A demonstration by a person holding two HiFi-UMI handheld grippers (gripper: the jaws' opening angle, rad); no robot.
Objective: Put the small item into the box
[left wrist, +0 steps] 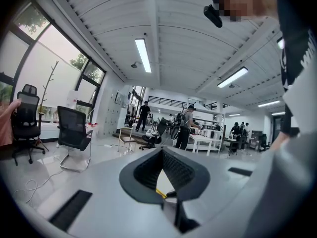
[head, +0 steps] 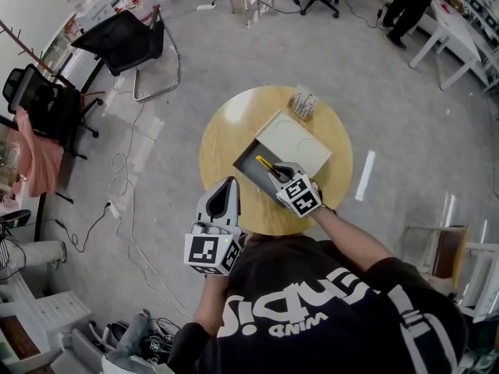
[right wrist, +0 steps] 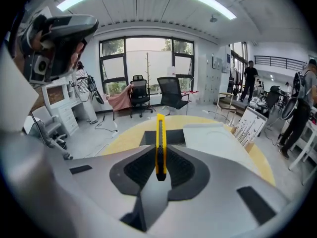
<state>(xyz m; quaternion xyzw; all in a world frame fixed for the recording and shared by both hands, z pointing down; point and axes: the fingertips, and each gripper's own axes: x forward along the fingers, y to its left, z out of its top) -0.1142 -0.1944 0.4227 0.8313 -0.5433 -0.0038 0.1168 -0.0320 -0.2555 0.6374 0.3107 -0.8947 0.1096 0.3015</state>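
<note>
A yellow utility knife sticks out forward from my right gripper, which is shut on its near end. It hangs over the dark open end of a flat box whose white sliding lid is pushed towards the far right. The box lies on the round wooden table. My left gripper is shut with nothing in it, above the table's near left edge, apart from the box.
A small stand of cards sits on the table just beyond the box. A black cantilever chair and floor cables lie to the left. White desks and a standing person are at the far right.
</note>
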